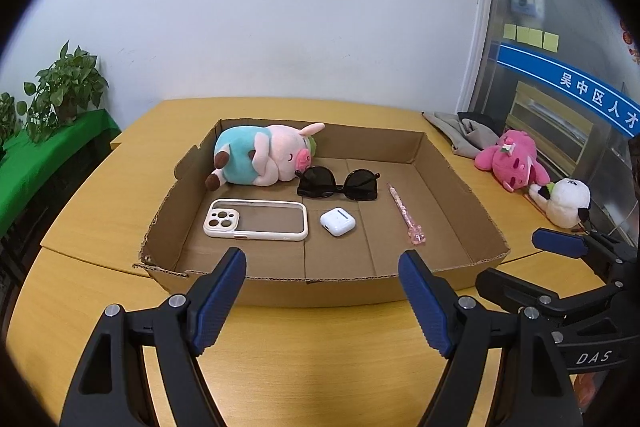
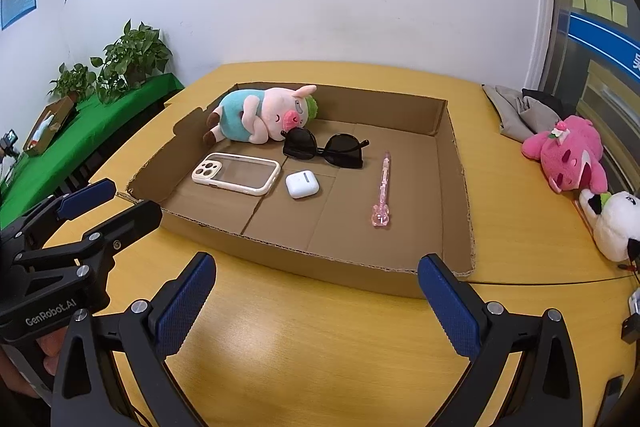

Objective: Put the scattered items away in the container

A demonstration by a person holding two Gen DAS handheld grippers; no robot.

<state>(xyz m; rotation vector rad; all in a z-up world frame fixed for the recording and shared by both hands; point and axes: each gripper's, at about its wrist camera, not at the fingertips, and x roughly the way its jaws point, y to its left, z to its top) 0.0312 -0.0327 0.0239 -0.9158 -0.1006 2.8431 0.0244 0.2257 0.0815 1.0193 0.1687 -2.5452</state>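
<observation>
Container: a shallow cardboard box sits in the middle of the counter, its low front wall toward both grippers, which makes it easy to reach over.

Contents of the box:
- Plush pig, lying on its side in the far-left corner, against the back wall.
- Sunglasses, folded, just beside the pig's snout; whether they touch it cannot be told.
- Phone case, flat, camera cutouts to the left, near the left wall.
- White earbud case, just to the right of the phone case, apart from it.
- Pink pen, lying front to back, right of centre, with bare cardboard around it.

Still outside, along the right edge of the counter:
- Pink plush toy, lying down.
- White plush toy, just in front of the pink one.
- Grey cloth, crumpled toward the far-right corner.

Grippers:
- Left gripper, jaws spread wide, holding nothing, poised over the front of the counter before the box.
- Right gripper, likewise wide open and empty, to the right of the left one.

Judgement: the small items are stowed; the two plush toys on the right edge appear to be what remains, and the right gripper is the nearer one for them.
</observation>
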